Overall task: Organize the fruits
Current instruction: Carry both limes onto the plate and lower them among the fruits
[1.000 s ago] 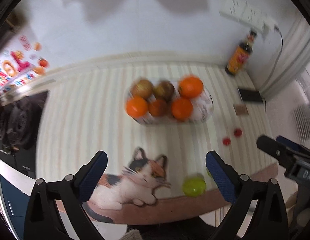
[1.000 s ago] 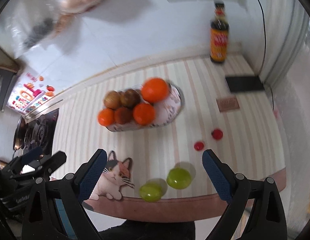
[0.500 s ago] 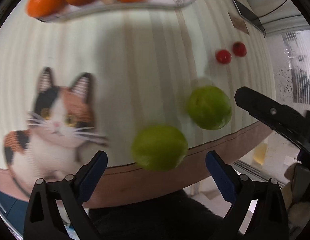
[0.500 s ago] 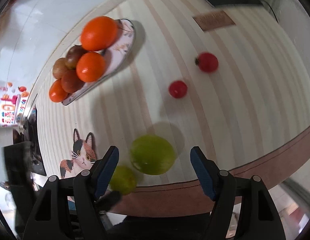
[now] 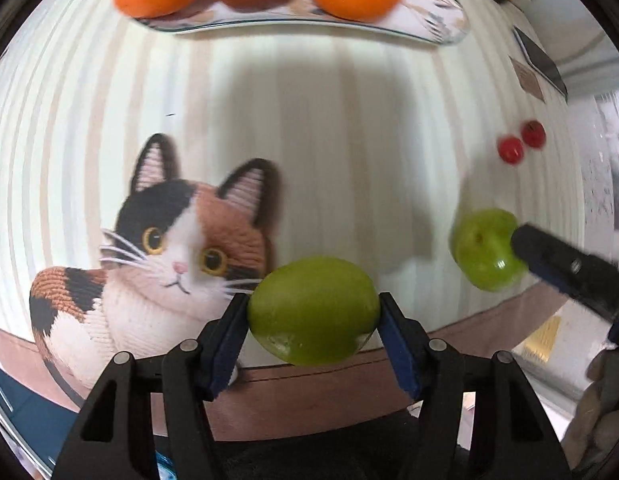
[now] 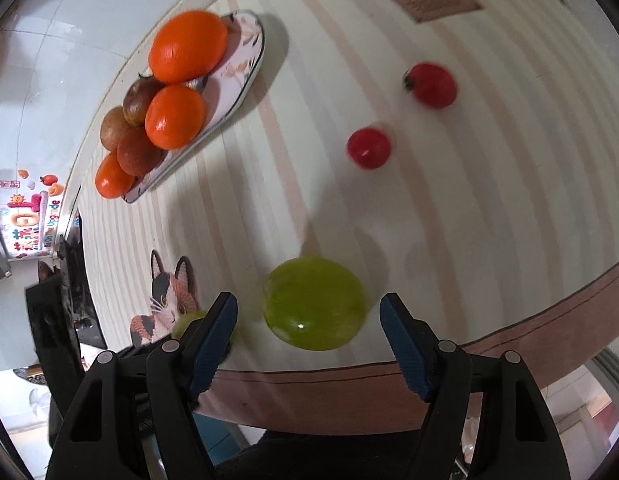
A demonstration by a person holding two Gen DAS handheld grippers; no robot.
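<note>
Two green fruits lie near the front edge of the striped mat. The left-hand green fruit [image 5: 313, 312] sits between the blue pads of my left gripper [image 5: 313, 308]; the jaws are closing and both pads touch its sides. The other green fruit [image 6: 313, 304] lies between the fingers of my right gripper [image 6: 309, 308], with a small gap on each side. In the left wrist view that fruit [image 5: 483, 248] has a black right-gripper finger [image 5: 557, 256] beside it. A patterned plate [image 6: 249, 52] farther back holds oranges [image 6: 187, 46] and brown fruits [image 6: 137, 154].
Two small red tomatoes [image 6: 368, 148] [image 6: 431, 85] lie loose on the mat, right of centre. A cat picture [image 5: 177, 248] is printed at the mat's front left. The brown table edge [image 6: 509, 340] runs just below both grippers. A brown card [image 6: 435, 0] lies far back.
Both grippers came down from high above the table to the two green fruits at the front edge. The left jaws closed onto one fruit; the right jaws narrowed around the other.
</note>
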